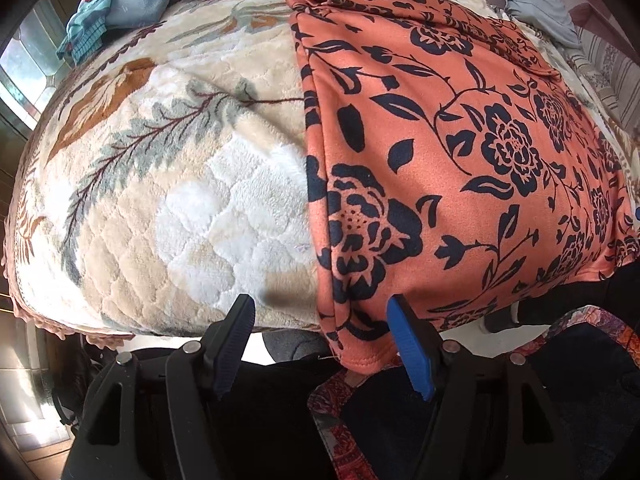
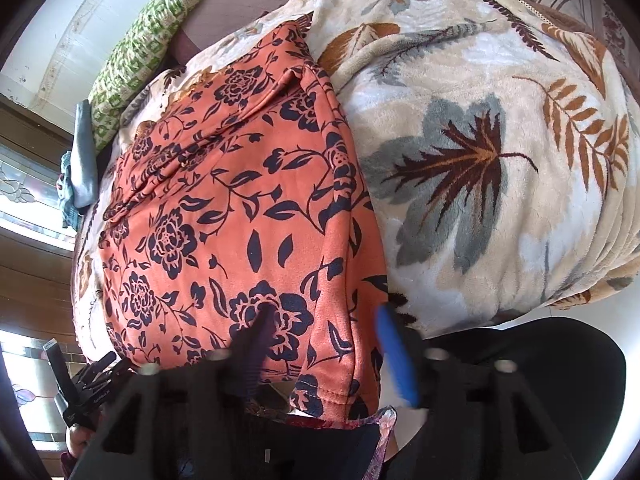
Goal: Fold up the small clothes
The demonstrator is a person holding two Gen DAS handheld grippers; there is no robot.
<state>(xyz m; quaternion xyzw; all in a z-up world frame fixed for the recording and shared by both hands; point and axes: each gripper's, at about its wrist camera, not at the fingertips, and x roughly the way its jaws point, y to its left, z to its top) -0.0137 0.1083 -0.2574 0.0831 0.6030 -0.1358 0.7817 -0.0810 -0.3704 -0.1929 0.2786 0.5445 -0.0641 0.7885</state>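
An orange garment with a dark floral print lies flat on a cream leaf-patterned blanket, its near hem hanging over the front edge. My left gripper is open, its jaws straddling the garment's near left corner without gripping it. In the right wrist view the same garment lies left of centre. My right gripper is open over the garment's near right corner, its left finger above the cloth and its blue pad just past the right edge.
A teal checked cloth and a light blue cloth lie at the blanket's far left. A green patterned cloth lies at the far edge. The left gripper's body shows at the lower left of the right wrist view.
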